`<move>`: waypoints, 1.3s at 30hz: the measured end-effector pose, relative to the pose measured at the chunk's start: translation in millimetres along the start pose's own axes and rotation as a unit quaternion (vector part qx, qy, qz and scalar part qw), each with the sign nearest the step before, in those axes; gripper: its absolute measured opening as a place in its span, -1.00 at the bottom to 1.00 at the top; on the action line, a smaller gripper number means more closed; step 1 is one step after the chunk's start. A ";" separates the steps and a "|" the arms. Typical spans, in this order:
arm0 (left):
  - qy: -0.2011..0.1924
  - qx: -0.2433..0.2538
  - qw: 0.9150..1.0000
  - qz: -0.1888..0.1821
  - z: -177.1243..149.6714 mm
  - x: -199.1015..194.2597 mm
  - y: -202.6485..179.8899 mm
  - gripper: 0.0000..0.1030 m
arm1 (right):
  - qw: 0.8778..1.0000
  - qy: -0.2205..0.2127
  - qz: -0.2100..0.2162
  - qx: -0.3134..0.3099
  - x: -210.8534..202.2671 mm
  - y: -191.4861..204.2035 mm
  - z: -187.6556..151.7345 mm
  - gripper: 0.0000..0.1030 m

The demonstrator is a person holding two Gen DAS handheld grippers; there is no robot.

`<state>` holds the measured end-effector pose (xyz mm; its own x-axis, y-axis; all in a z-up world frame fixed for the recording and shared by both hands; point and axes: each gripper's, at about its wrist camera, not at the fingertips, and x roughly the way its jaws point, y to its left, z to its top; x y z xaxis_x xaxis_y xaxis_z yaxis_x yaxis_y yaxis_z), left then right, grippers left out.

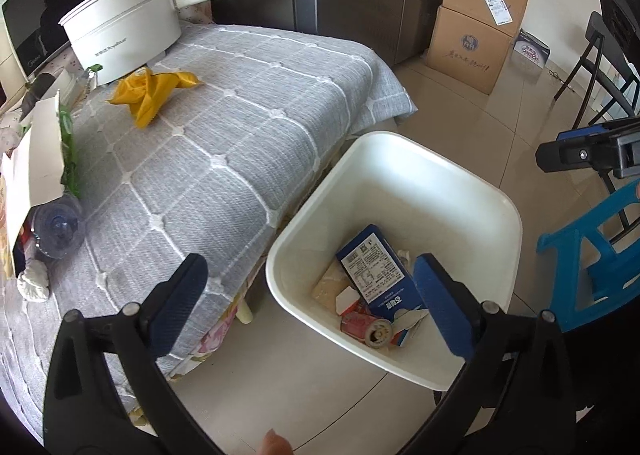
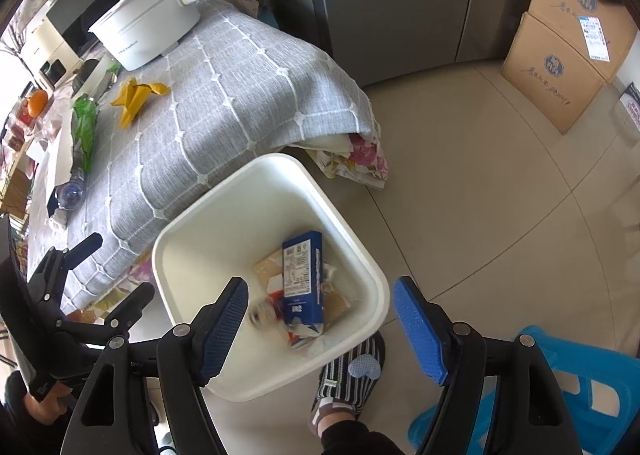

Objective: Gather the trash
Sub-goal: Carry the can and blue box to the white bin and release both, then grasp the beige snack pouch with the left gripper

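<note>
A white trash bin (image 1: 472, 191) (image 2: 224, 199) stands on the floor beside the table. Inside lie a blue carton (image 1: 374, 267) (image 2: 302, 275), a red can (image 1: 366, 327) and paper scraps. My left gripper (image 1: 316, 303) is open and empty above the bin's near edge; it also shows in the right wrist view (image 2: 116, 271). My right gripper (image 2: 320, 327) is open and empty over the bin. On the table lie a yellow wrapper (image 1: 152, 91) (image 2: 136, 95), a green wrapper (image 1: 68, 147) (image 2: 86, 127), a clear plastic bottle (image 1: 58, 225) (image 2: 70, 191) and a crumpled tissue (image 1: 34, 283).
A white pot (image 1: 124, 27) (image 2: 148, 31) stands at the table's far end before a microwave (image 1: 52, 11). Cardboard boxes (image 1: 476, 19) (image 2: 560, 67) stand by the fridge. A blue plastic stool (image 1: 588, 255) (image 2: 560, 387) and my slippered foot (image 2: 348, 379) are next to the bin.
</note>
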<state>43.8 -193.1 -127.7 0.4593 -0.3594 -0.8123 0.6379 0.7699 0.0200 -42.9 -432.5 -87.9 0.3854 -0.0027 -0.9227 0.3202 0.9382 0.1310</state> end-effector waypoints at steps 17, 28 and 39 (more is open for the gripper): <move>-0.034 -0.112 0.988 0.097 -20.5 -71.7 130.9 0.99 | 0.997 -0.034 0.029 -0.070 -8.7 117.2 29.9 0.57; -0.027 -0.184 0.967 0.175 -49.7 -103.8 237.4 0.99 | 0.991 -0.027 0.057 -0.114 8.8 212.4 40.5 0.60; 0.025 -0.158 0.959 0.232 -53.9 -39.7 307.2 0.88 | 0.991 -0.018 0.038 -0.130 40.4 257.8 63.0 0.60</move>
<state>188.2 86.2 -120.8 0.6131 0.0813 -0.7858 0.1487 0.9650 0.2159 109.8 -212.6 -68.6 0.4320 0.0633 -0.8997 0.0564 0.9937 0.0970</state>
